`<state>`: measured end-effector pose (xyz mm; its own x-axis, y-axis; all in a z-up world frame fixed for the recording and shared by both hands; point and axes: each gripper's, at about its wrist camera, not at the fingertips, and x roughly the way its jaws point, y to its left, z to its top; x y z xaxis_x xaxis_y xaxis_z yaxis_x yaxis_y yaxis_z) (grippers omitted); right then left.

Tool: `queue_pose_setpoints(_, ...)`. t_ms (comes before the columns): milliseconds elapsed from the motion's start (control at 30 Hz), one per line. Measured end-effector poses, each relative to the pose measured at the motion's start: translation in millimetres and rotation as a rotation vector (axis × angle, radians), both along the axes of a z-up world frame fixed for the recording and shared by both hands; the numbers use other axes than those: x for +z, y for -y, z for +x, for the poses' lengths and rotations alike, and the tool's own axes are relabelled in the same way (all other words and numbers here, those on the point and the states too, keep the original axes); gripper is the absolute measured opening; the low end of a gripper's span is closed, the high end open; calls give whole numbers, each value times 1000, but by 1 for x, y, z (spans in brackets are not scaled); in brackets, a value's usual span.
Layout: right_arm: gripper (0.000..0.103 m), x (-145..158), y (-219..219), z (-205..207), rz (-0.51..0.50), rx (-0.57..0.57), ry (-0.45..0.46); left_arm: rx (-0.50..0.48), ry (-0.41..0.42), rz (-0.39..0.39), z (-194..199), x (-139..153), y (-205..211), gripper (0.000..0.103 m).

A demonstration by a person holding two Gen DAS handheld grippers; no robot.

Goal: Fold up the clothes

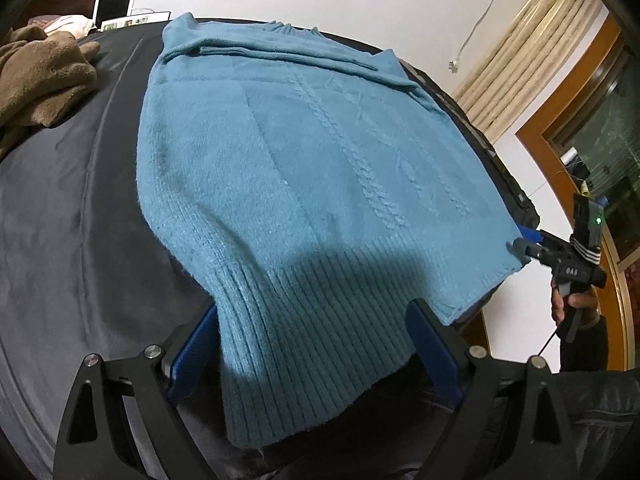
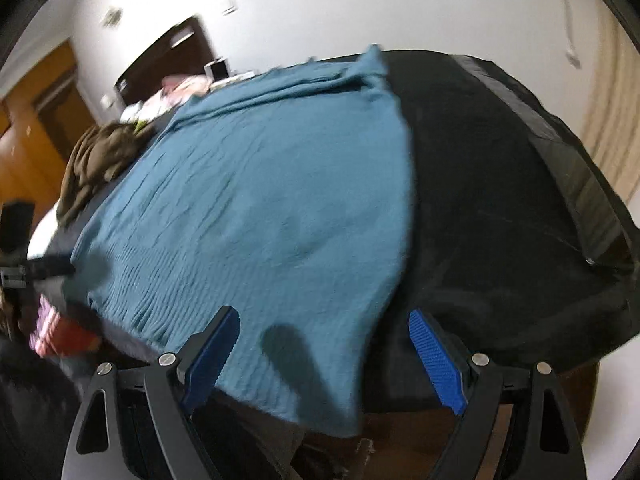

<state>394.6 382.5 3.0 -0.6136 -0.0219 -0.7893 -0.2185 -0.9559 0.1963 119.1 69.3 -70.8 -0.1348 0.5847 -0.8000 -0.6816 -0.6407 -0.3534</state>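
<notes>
A teal knit sweater (image 1: 304, 168) lies spread flat on the dark-covered bed (image 1: 68, 216), its ribbed hem hanging over the near edge. The left gripper (image 1: 312, 344) sits at that hem with its blue pads spread wide, the hem between them, clenching nothing. The right gripper (image 2: 324, 352) is at the hem's other corner, likewise released, though that view is blurred. Beyond the sweater's far left corner lies a brown garment (image 1: 40, 76).
</notes>
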Motion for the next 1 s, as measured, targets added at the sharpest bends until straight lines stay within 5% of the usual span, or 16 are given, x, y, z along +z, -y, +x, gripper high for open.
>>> queue_pose_setpoints(300,85,-1,28,-11,-1,85,-43,60,2,16,-6,0,9,68)
queue_pose_setpoints(367,58,-1,29,-15,20,72,-41,80,17,22,-10,0,12,54)
queue_pose_setpoints(467,31,-2,21,-15,9,39,-36,108,40,27,-16,-2,14,33)
queue_pose_setpoints(567,25,-2,14,-12,-11,33,-45,113,61,38,-18,-5,13,21)
queue_pose_setpoints(1000,21,26,-7,-16,-232,69,-248,172,94,163,-30,8,22,17)
